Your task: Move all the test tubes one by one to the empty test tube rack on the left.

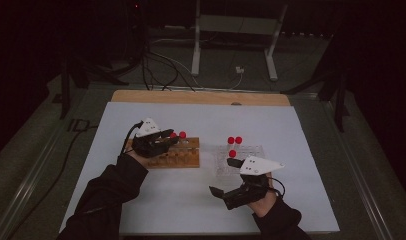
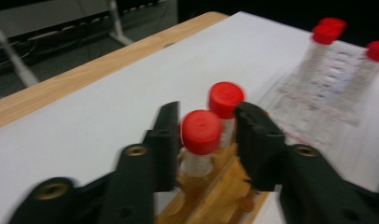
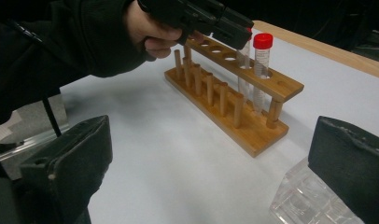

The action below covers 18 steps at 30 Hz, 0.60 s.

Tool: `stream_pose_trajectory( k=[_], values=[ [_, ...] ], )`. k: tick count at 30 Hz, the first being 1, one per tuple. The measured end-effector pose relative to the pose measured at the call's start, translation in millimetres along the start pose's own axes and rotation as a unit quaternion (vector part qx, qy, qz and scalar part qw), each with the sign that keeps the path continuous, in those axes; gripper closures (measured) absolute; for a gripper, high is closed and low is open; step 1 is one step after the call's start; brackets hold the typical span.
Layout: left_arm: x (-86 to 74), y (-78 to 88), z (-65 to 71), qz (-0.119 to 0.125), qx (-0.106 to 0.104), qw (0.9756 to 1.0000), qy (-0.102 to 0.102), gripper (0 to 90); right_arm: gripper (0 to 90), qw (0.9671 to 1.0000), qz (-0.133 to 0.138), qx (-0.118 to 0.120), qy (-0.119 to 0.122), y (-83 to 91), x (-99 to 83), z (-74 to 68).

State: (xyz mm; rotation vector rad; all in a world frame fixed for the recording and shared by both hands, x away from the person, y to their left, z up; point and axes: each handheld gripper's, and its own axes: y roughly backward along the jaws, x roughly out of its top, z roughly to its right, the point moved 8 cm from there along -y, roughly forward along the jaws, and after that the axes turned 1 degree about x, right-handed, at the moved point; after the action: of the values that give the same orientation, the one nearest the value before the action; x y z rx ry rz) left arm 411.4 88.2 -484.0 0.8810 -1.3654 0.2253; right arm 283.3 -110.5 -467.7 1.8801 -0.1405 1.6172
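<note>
The left gripper sits over the wooden rack at the left-centre of the white table. Its jaws straddle a red-capped tube that stands upright in the rack's top rail. In the left gripper view a narrow gap shows on each side of the cap, so the jaws stand slightly apart and do not press on the tube. A second capped tube stands in the next hole, just beyond the first.

In the right gripper view the wooden rack shows a row of empty holes and a front row of upright pegs, with the two tubes near its far end.

The right gripper rests low over the table at the near right, jaws spread wide and holding nothing. It lies just in front of the clear plastic rack, which carries three more red-capped tubes. The two racks stand side by side, apart from each other.
</note>
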Motion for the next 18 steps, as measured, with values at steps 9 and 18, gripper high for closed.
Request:
stream_pose_trajectory(
  k=[9,18],
  values=[
    [7.7,24.3,8.2,0.005,-0.015,0.9999,0.002,17.6,0.0,0.9999,0.013,0.000,-0.011,7.6,5.6,7.0],
    [10.4,53.8,31.7,0.023,-0.072,0.9971,0.006,1.2,0.0,0.9980,0.019,-0.059,-0.011,18.2,9.4,31.9]
  ],
)
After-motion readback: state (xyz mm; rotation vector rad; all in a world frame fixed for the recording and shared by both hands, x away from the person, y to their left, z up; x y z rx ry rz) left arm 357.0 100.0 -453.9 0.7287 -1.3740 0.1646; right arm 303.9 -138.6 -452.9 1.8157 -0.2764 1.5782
